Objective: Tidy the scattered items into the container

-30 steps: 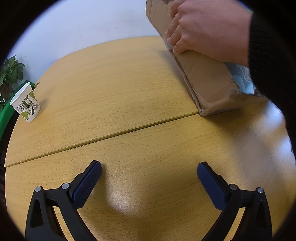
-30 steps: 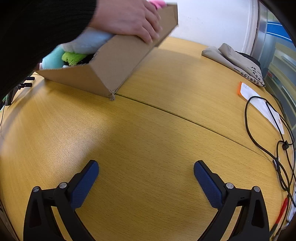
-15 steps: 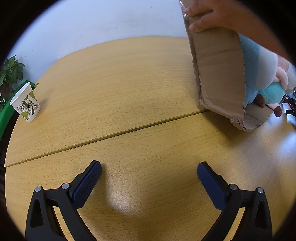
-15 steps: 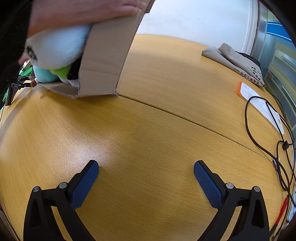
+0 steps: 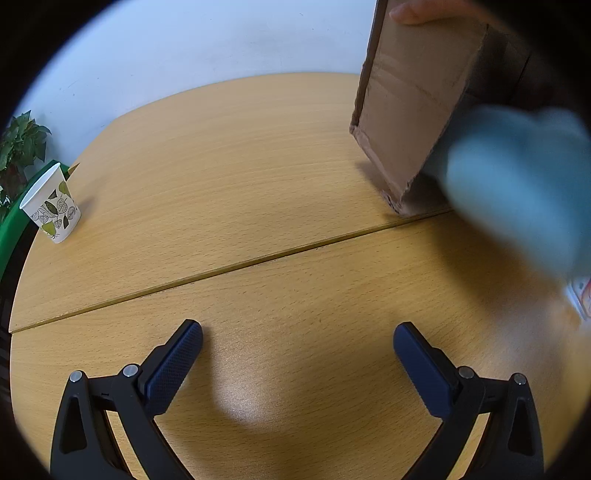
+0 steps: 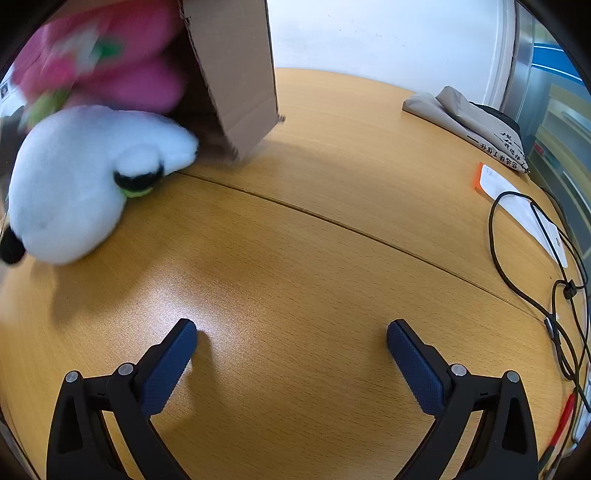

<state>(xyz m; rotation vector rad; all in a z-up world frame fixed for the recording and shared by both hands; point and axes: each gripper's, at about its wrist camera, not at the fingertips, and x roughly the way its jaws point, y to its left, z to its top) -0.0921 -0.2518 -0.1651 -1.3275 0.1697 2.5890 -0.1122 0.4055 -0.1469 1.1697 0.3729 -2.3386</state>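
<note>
Both claws gape wide and empty over the wooden table [image 6: 295, 258]: left claw [image 5: 297, 350], right claw [image 6: 291, 347]. At one o'clock in the left view, a hand [image 5: 410, 14] holds a tipped cardboard box [image 5: 410, 110]. A blurred blue toy [image 5: 517, 177] spills out. At ten o'clock in the right view, a white plush [image 6: 77, 184] lies on the table below a blurred pink toy [image 6: 122, 62]. A paper cup [image 5: 50, 205] stands at nine o'clock.

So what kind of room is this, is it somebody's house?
Probably an office or meeting room, not a house. The big round wooden table is bare like a work table, black cables trail along its edge, and a paper cup stands by a potted plant.
</note>
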